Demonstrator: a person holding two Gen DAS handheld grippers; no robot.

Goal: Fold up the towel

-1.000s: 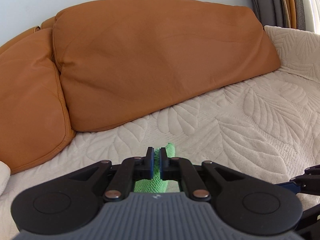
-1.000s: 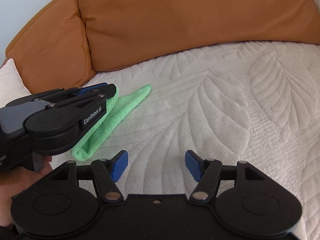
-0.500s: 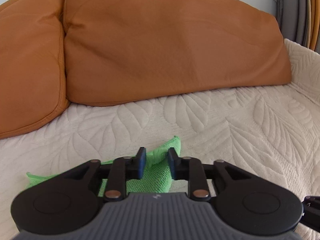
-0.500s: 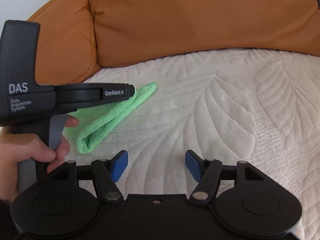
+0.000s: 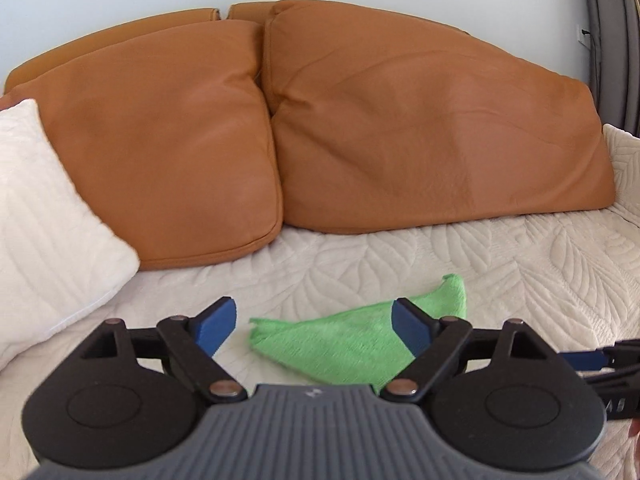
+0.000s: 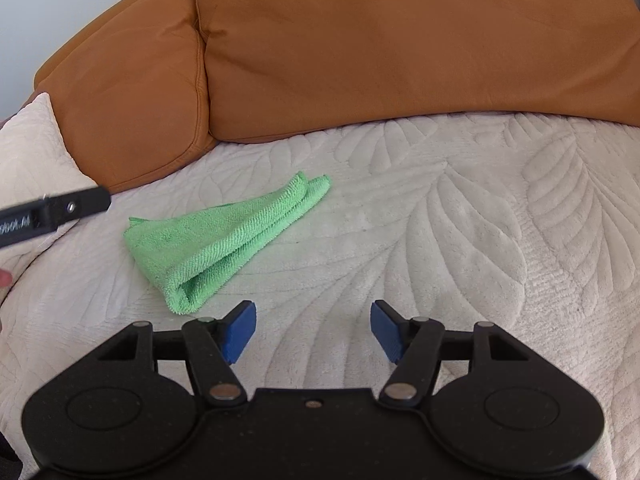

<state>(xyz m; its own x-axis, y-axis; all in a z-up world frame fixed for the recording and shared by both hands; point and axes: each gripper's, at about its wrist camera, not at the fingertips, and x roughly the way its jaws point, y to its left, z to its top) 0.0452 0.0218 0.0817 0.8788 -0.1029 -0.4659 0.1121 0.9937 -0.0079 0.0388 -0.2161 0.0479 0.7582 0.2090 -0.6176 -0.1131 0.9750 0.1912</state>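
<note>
Both grippers gaping wide, left gripper [image 5: 312,326], right gripper [image 6: 313,330], folded towel [image 6: 224,236] untouched

Left gripper [image 5: 312,326]: black linkage arms, blue pads, silver rivets, ribbed grey body; right gripper [image 6: 312,326]: all black, blue pads.

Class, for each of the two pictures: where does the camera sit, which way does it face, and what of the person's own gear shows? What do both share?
Left wrist: behind the open left gripper, facing the tan leather cushions; the folded green microfibre towel lies just ahead.
Right wrist: behind the open right gripper, angled down at the cream quilted cover; the left gripper pokes in at left.
Shared: towel, cushions, cover.
</note>
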